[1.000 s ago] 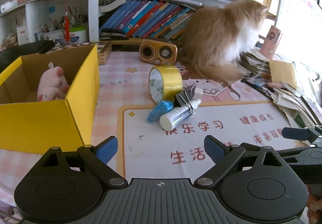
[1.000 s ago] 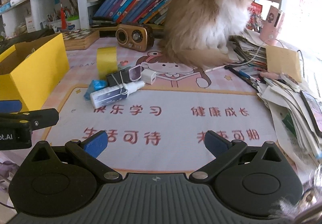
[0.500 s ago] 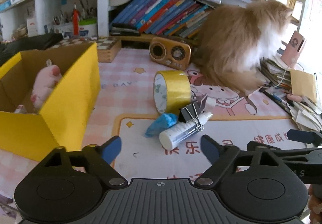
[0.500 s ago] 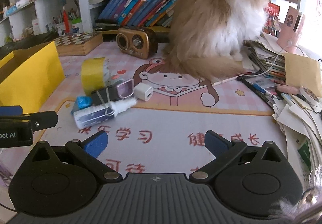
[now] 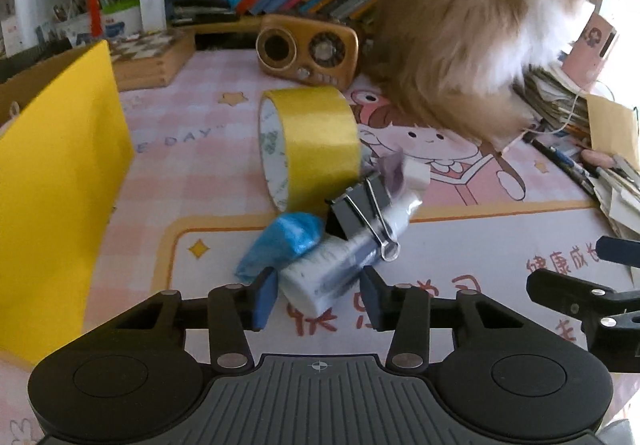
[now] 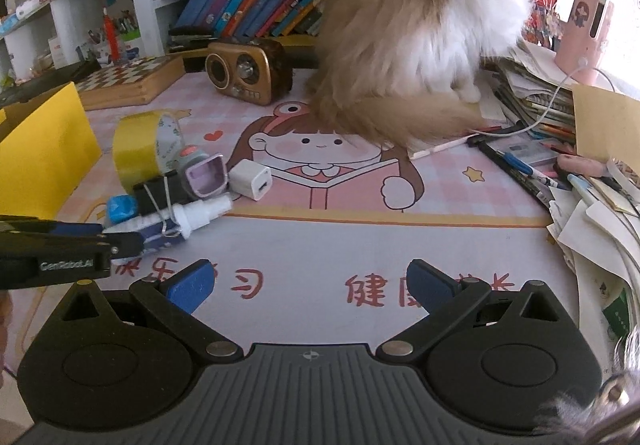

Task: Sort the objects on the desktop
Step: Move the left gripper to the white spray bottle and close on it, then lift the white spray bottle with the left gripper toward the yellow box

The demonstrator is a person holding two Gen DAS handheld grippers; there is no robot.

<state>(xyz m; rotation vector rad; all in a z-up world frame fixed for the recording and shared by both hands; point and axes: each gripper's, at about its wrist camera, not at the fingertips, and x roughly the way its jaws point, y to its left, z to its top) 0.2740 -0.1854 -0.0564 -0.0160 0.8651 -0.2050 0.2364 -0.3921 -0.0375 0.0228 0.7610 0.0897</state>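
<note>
A white spray bottle (image 5: 320,277) lies on the printed desk mat (image 5: 460,245), with a black binder clip (image 5: 360,209) resting on it and a crumpled blue wrapper (image 5: 284,241) at its left. My left gripper (image 5: 318,295) straddles the bottle's base. Its jaws are closing, with the pads close beside the bottle and the bottle still on the mat. Behind stands a yellow tape roll (image 5: 312,149). My right gripper (image 6: 308,287) hovers open over the mat with nothing between its fingers. A white charger cube (image 6: 250,179) and a small purple item (image 6: 204,175) sit by the bottle's nozzle.
A yellow cardboard box (image 5: 52,185) stands at the left. A fluffy orange and white cat (image 6: 420,25) sits at the back of the mat beside a gold radio (image 6: 244,71). Heaped papers and pens (image 6: 592,205) line the right edge. Bookshelves stand behind.
My left gripper has moved forward and down to the spray bottle, and its jaws have narrowed around it. My right gripper has also moved forward, still open.
</note>
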